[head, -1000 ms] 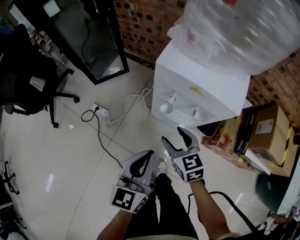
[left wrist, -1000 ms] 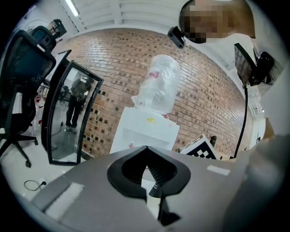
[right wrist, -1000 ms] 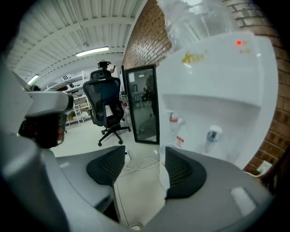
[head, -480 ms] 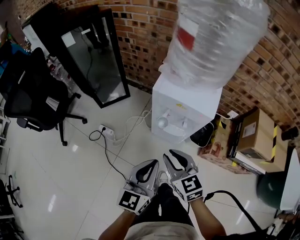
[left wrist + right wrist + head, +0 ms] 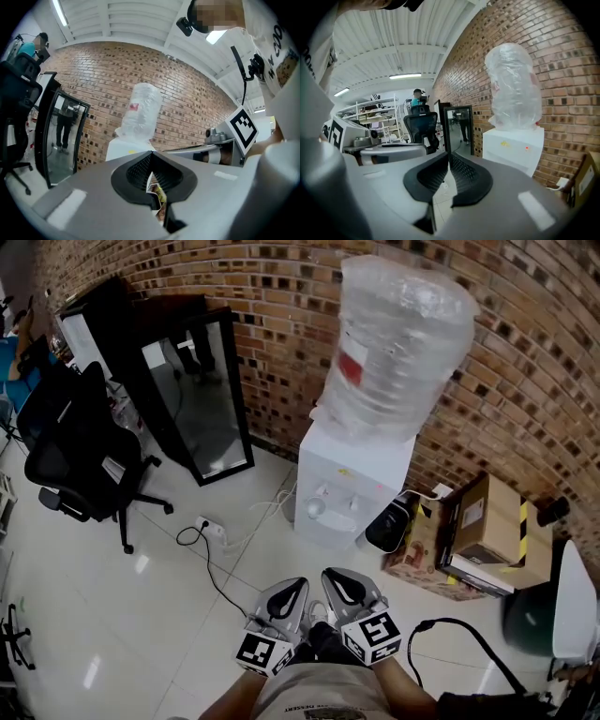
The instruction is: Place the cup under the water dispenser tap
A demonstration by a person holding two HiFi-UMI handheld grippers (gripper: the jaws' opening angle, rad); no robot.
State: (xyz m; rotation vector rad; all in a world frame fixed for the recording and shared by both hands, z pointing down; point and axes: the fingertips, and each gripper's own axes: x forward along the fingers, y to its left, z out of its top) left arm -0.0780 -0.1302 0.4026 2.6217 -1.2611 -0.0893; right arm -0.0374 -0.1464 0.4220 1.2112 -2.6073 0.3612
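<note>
The white water dispenser [image 5: 352, 486] stands against the brick wall with a wrapped bottle [image 5: 398, 343] on top. A small pale round thing, perhaps the cup [image 5: 316, 508], sits in its recess under the taps. In the head view both grippers hang low and well back from it, side by side. My left gripper [image 5: 297, 586] is shut with nothing in it. The jaws of my right gripper [image 5: 337, 577] are closing, their tips meeting on nothing. The dispenser [image 5: 125, 149] lies ahead of my left gripper [image 5: 150, 157], and the dispenser [image 5: 513, 147] is right of my right gripper [image 5: 448, 157].
A black office chair [image 5: 80, 460] and a black-framed glass panel [image 5: 199, 395] stand to the left. A power strip with cables [image 5: 211, 527] lies on the white tiles. Cardboard boxes [image 5: 487, 526], a dark bin [image 5: 530, 620] and a black cable [image 5: 459, 634] are to the right.
Both grippers have risen and drawn back from the dispenser. The right gripper's jaws, wide apart a second ago, have come together. The left stayed shut.
</note>
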